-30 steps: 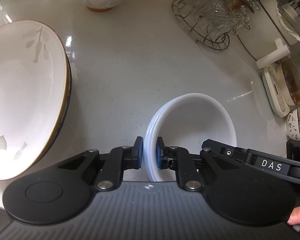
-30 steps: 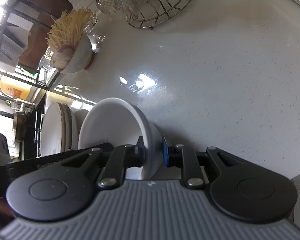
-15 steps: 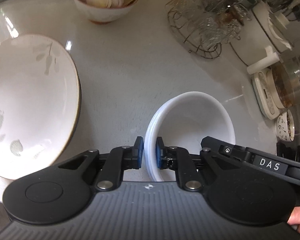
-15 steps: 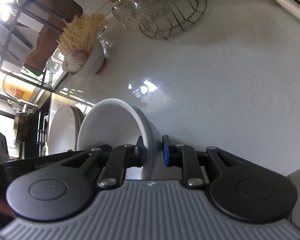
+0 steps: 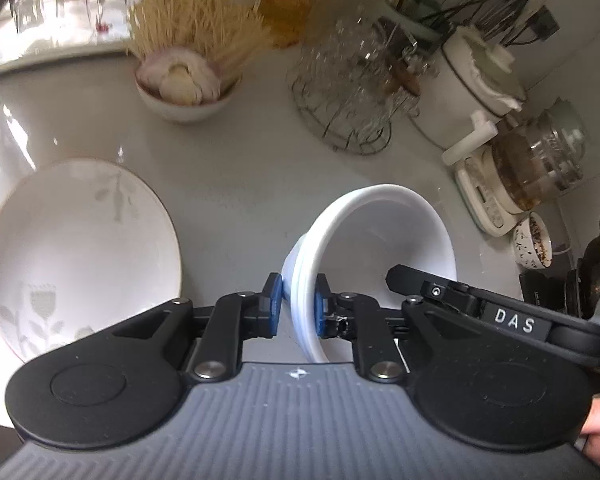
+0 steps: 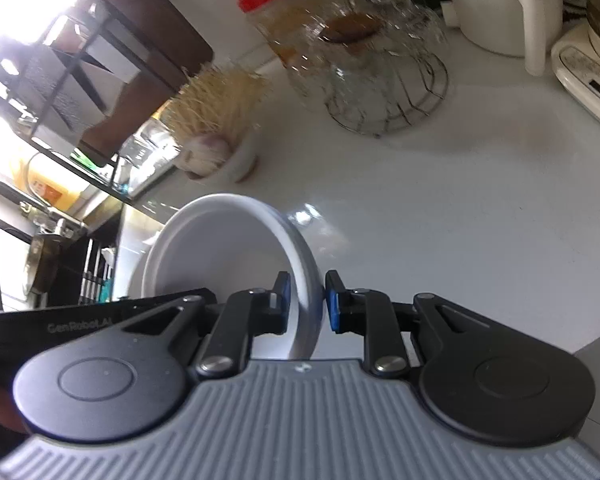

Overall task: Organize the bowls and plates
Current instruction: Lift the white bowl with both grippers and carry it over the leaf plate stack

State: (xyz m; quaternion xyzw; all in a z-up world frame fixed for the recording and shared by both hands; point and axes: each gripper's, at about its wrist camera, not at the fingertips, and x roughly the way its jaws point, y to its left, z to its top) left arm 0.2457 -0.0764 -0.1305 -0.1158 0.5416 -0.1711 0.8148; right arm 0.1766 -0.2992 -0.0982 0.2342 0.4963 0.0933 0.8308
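Bowls (image 5: 384,240) — lower rims hidden behind left claw (image 5: 296,306)

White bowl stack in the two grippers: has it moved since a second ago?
Yes. The white bowl stack has risen off the counter: the patterned plate looks smaller, and more of the wire glass rack has come into view.

My left wrist camera sits just behind my left gripper (image 5: 296,307), looking steeply down along its fingers at the counter (image 5: 228,176), close in. My right wrist camera looks the same way past my right gripper (image 6: 306,303), from the opposite side. Both views share the white bowl (image 5: 380,236) (image 6: 224,248), the wire rack (image 5: 348,120) (image 6: 392,92) and the garlic bowl (image 5: 184,92) (image 6: 220,152).
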